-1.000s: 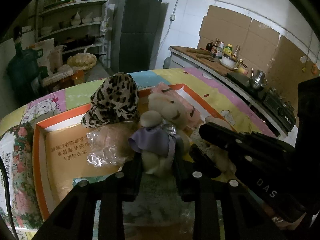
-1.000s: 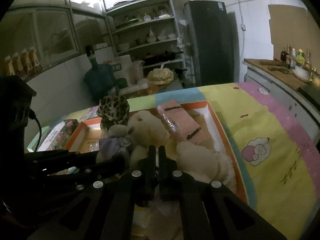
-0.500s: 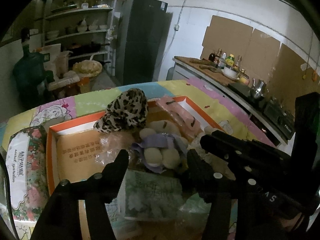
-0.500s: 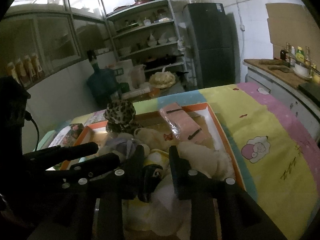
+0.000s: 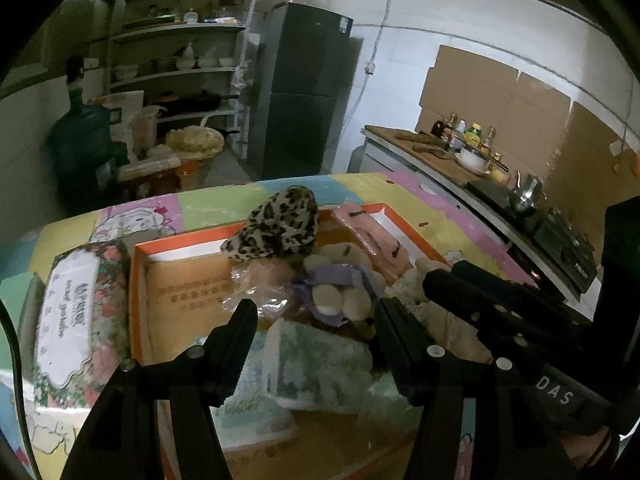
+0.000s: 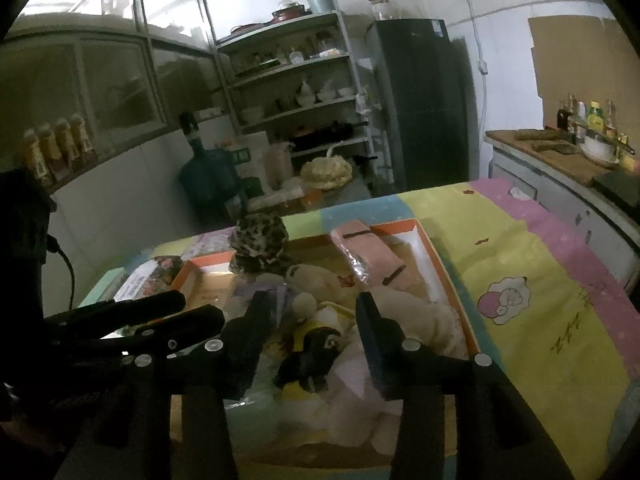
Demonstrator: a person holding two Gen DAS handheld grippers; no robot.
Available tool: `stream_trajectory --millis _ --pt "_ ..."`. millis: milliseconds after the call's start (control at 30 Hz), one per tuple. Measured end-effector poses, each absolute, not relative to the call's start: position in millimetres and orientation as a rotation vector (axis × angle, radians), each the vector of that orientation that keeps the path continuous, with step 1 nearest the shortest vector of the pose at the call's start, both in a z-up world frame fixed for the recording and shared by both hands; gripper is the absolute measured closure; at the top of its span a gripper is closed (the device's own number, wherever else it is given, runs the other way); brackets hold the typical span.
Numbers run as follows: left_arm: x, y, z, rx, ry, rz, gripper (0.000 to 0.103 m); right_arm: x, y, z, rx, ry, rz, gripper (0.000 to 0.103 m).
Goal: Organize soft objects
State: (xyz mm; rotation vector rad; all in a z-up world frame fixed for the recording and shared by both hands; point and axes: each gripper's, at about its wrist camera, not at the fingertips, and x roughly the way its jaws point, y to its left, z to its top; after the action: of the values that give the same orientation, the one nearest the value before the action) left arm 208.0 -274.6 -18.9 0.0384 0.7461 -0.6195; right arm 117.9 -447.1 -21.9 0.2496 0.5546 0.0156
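An orange-rimmed box (image 5: pixel 138 276) on the table holds soft things: a leopard-print hat (image 5: pixel 276 226), a cream teddy bear in a purple dress (image 5: pixel 334 286) lying down, a pink packet (image 5: pixel 372 236), a clear plastic bag (image 5: pixel 256 288) and a pale green tissue pack (image 5: pixel 320 364). My left gripper (image 5: pixel 314 316) is open and empty just above and behind the bear. My right gripper (image 6: pixel 314 312) is open and empty over a black-and-yellow plush (image 6: pixel 310 354) and pale cloths. The bear (image 6: pixel 308 276), hat (image 6: pixel 260 240) and packet (image 6: pixel 368 256) also show in the right wrist view.
A floral tissue pack (image 5: pixel 76 320) lies left of the box. The table has a colourful cartoon cloth (image 6: pixel 540 280). Behind stand shelves (image 6: pixel 296 92), a dark fridge (image 5: pixel 308 100), a water jug (image 5: pixel 84 140) and a kitchen counter with bottles (image 5: pixel 460 148).
My left gripper opened and let go of the teddy bear, which now lies in the box. My right gripper went from shut to open. Both drew back and up.
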Motion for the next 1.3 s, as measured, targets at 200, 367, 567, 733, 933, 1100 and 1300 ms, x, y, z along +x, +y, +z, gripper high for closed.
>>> stream_trajectory --millis 200,367,567,733,933,1100,1300 --pt "194 -255 -12 0.019 0.707 -0.558 0.043 107 -437 -14 0.249 0.538 0.019 0.049" --pt "182 -238 -5 0.008 0.665 -0.5 0.043 98 -424 -8 0.235 0.532 0.025 0.048" --pt "165 -217 5 0.0 0.616 -0.448 0.043 87 -401 1 0.195 0.513 0.026 0.039" --pt "151 -200 9 0.006 0.591 -0.395 0.043 78 -386 7 0.188 0.499 0.026 0.037" --pt "136 -172 14 -0.025 0.573 -0.312 0.043 67 -367 11 0.185 0.486 0.063 0.036" --pt "121 -152 18 -0.024 0.545 -0.222 0.043 57 -341 16 0.161 0.465 0.079 0.035" --pt "100 -127 20 -0.041 0.525 -0.196 0.043 38 -314 21 0.125 0.419 0.026 0.035"
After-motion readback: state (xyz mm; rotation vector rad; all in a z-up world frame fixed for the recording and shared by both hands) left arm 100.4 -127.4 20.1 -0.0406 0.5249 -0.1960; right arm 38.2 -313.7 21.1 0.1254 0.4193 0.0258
